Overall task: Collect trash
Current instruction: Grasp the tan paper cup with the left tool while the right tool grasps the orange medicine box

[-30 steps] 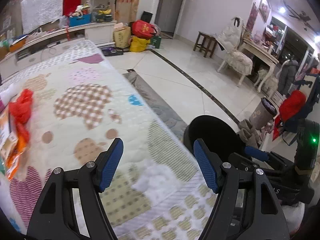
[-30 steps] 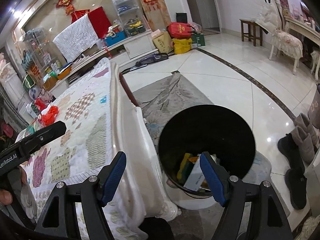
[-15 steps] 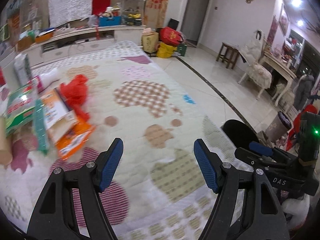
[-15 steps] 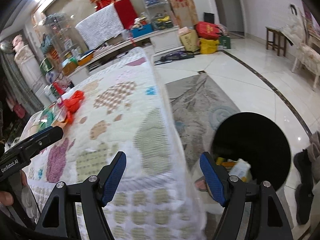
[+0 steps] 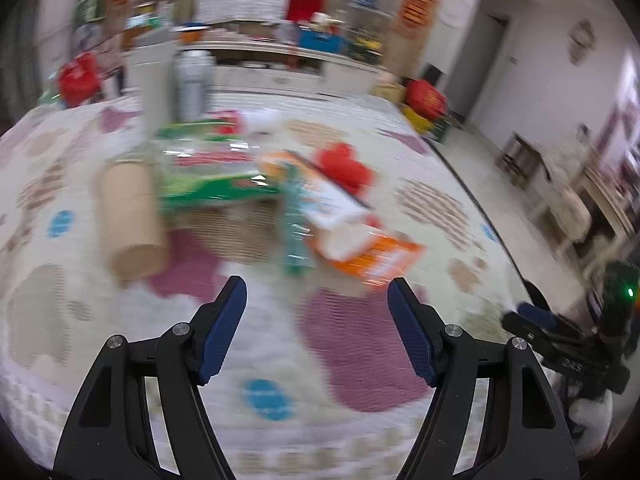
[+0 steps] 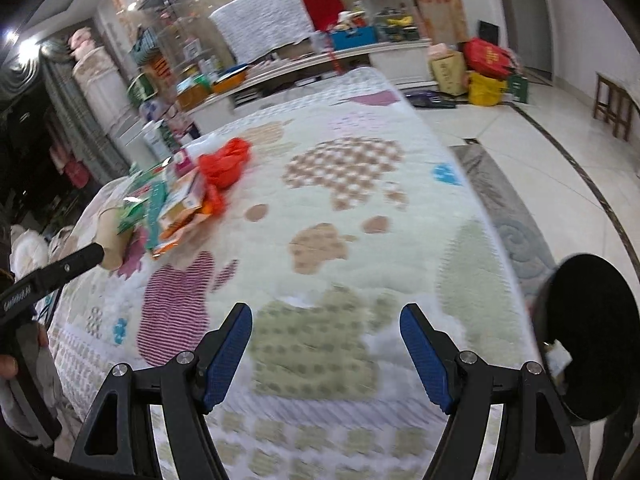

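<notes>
Left gripper and right gripper: jaws wide apart, empty. Trash pile lay ahead of left jaws on patterned quilt; black bin beside bed, right. Cluttered living room.

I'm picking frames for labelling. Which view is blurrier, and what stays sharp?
Left wrist view: heavy motion smear over the trash pile and quilt; only the left gripper is crisp. Right wrist view: milder blur, right gripper sharp, black bin readable.
</notes>
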### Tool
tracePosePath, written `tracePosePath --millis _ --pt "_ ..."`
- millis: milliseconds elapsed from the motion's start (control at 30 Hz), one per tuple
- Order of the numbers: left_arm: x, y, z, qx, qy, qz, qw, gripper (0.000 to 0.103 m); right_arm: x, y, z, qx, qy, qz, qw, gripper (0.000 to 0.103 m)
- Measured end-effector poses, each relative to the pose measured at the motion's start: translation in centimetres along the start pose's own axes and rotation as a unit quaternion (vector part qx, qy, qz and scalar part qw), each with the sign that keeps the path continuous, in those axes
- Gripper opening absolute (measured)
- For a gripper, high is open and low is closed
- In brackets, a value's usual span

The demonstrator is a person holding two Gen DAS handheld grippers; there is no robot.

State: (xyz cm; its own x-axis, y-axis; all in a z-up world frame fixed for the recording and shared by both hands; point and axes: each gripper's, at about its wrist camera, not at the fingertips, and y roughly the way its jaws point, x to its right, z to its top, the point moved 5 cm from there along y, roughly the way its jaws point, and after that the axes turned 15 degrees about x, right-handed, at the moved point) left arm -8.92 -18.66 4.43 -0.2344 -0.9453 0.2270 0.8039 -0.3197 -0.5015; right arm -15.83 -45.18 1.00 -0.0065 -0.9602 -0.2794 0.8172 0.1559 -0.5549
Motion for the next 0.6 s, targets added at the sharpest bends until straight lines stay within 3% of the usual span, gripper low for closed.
tracePosePath --millis 267,600 --pt "-9.5 0.0 2.6 0.017 -0.090 0.060 0.9940 0.073 -5.6 3.4 1.9 -0.009 -0.031 0.048 0.998 0.074" --pt "-12.7 4.7 3.1 -0.009 -0.110 0.078 0.9908 0.073 -10.1 7.2 5.0 -0.015 -0.066 0.077 0.995 0.074"
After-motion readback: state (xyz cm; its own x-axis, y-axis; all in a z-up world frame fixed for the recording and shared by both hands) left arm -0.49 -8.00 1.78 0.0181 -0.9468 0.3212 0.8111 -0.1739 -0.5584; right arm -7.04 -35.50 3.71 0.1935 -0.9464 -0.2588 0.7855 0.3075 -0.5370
